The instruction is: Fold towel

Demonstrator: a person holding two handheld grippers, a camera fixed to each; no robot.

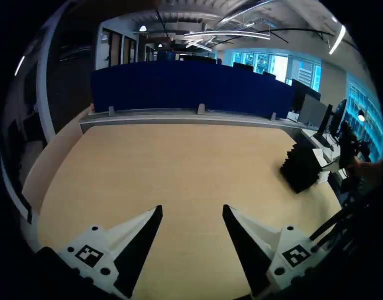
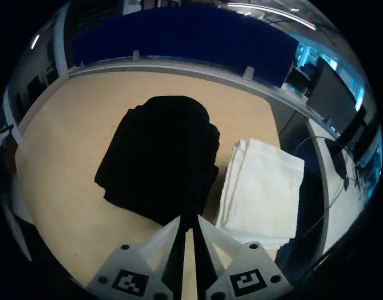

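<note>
A pile of folded black towels (image 2: 161, 155) lies on the light wooden table (image 2: 66, 150), with a pile of folded white towels (image 2: 261, 195) just to its right. My right gripper (image 2: 190, 218) is shut, its tips at the near edge of the black pile. I cannot tell if any cloth is pinched between them. My left gripper (image 1: 192, 209) stands open over bare table (image 1: 181, 160) with nothing between its fingers. From there the black pile (image 1: 301, 167) sits far to the right, with the right gripper (image 1: 347, 145) and a hand (image 1: 371, 167) beyond it.
A blue partition (image 1: 191, 87) with a grey ledge runs along the table's far edge. Monitors and cables (image 1: 321, 112) stand at the right, past the table's end. A dark monitor (image 2: 336, 100) and a cable lie right of the white pile.
</note>
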